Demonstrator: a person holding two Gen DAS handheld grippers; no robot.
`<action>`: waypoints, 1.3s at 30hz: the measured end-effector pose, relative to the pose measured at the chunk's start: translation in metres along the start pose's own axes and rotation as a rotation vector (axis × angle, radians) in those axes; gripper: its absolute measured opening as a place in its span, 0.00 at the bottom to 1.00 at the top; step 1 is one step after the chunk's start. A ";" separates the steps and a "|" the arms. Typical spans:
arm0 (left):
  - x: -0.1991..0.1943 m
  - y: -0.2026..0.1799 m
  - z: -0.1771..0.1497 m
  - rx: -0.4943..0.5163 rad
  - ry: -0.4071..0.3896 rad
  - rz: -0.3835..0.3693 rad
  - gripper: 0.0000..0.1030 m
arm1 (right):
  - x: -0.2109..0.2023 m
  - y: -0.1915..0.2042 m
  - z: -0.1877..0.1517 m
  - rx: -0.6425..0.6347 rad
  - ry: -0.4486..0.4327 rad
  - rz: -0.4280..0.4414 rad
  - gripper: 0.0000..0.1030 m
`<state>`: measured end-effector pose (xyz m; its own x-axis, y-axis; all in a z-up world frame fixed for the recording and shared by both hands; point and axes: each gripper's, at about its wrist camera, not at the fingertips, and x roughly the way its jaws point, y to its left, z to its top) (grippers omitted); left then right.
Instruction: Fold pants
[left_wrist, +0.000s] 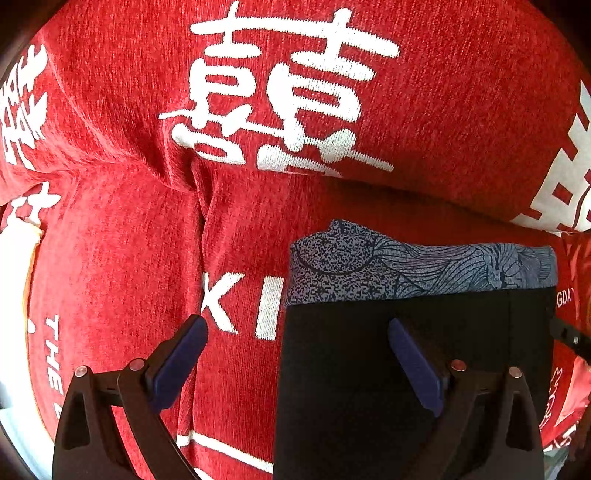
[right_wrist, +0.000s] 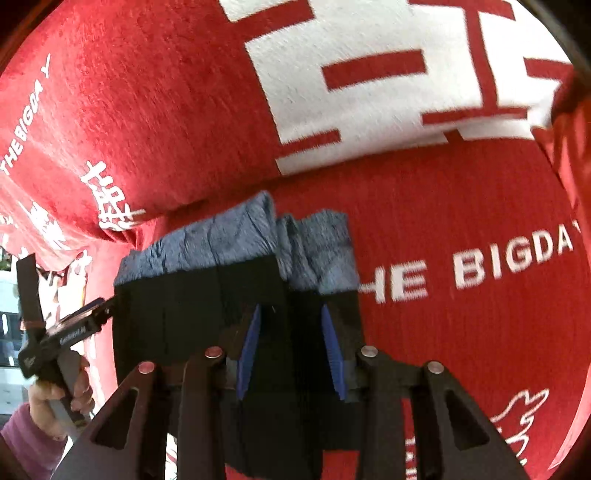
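Black pants (left_wrist: 354, 369) with a patterned blue-grey waistband (left_wrist: 424, 269) lie folded on a red cloth with white lettering (left_wrist: 295, 92). My left gripper (left_wrist: 295, 325) stands open and points down. Its left finger (left_wrist: 177, 362) is over the red cloth and its right finger (left_wrist: 417, 365) over the black fabric near the pants' left edge. In the right wrist view the pants (right_wrist: 184, 302) lie with the waistband (right_wrist: 229, 236) on the far side. My right gripper (right_wrist: 291, 310) is over their right part with black fabric between its blue pads (right_wrist: 249, 350). Whether the pads press on it does not show.
The red cloth (right_wrist: 461, 206) covers a cushioned, uneven surface with a deep crease (left_wrist: 201, 206) left of the pants. A hand in a pink sleeve (right_wrist: 33, 439) holds the left gripper (right_wrist: 74, 325) at the pants' left edge. A white area (left_wrist: 14, 277) shows at the far left.
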<state>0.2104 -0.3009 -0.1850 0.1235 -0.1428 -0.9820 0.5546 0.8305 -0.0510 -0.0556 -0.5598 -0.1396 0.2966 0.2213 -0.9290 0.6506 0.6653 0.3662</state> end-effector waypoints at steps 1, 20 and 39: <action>0.000 -0.001 0.000 0.003 -0.001 0.002 0.96 | -0.002 -0.003 -0.003 0.007 0.004 0.003 0.41; -0.002 -0.002 -0.002 0.013 0.003 0.006 0.96 | -0.009 -0.040 -0.025 0.128 0.048 0.072 0.68; -0.021 0.022 -0.016 0.033 0.033 -0.206 0.96 | -0.013 -0.054 -0.027 0.165 0.050 0.168 0.79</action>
<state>0.2067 -0.2712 -0.1688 -0.0222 -0.2895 -0.9569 0.5919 0.7676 -0.2460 -0.1135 -0.5797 -0.1491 0.3778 0.3571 -0.8543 0.7016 0.4916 0.5158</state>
